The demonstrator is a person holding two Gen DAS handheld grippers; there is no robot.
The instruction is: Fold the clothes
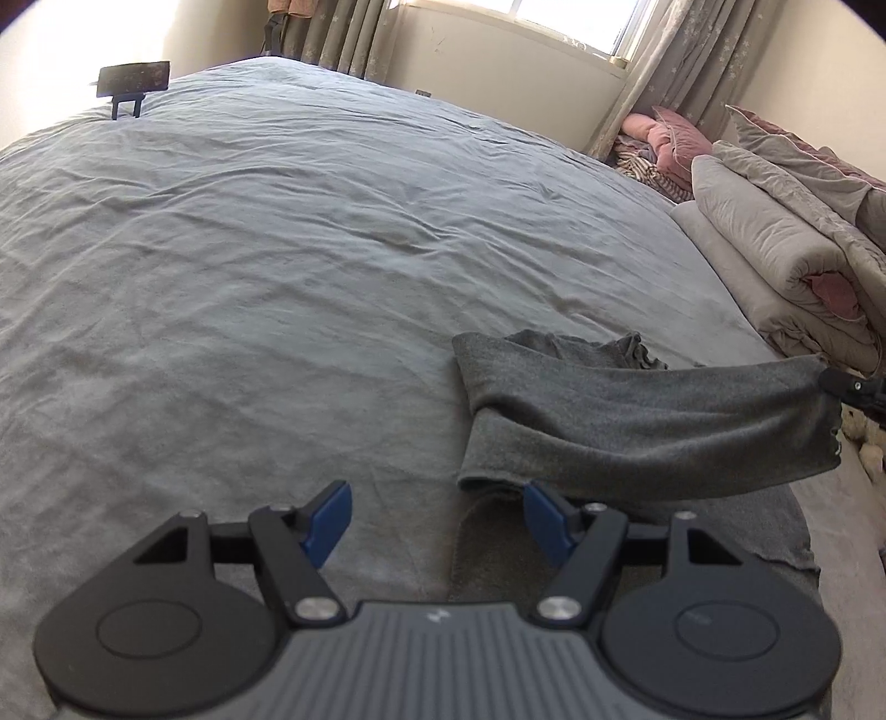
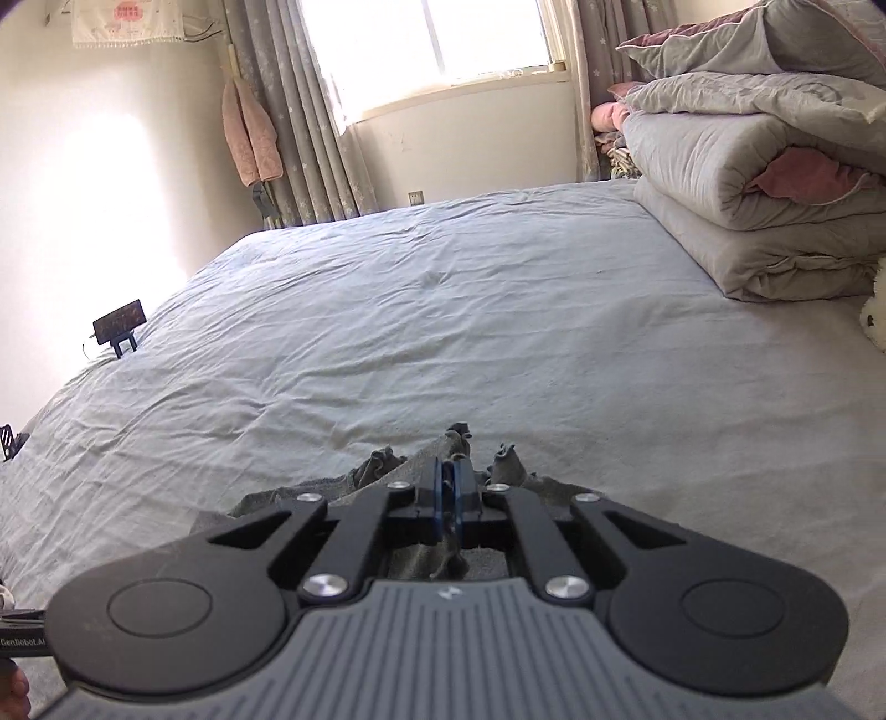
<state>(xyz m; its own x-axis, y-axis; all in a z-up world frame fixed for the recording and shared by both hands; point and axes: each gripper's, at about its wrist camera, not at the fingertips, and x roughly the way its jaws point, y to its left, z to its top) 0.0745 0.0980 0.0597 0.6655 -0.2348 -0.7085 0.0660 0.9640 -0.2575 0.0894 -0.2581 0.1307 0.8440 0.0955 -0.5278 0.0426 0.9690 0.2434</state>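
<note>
Folding is mid-step: one dark grey garment lies lower right of the left-wrist view on the grey bed sheet, w/ one layer lifted off the bed toward the right edge.

Left gripper, bottom centre, stands wide open w/ nothing between its blue pads; the right pad sits just at the garment's near hem, not gripping.

Right gripper, bottom centre of its own view, is clamped shut on a bunched edge of the garment; the frilly hem pokes out beyond the tips.

Next, probably: the left needs to close on the near hem or corner, so both ends can be carried over together & laid flat.

Count: 1 garment, 2 grippers, 1 stack of folded quilts at right, 1 small black stand upper left, 1 window.
</note>
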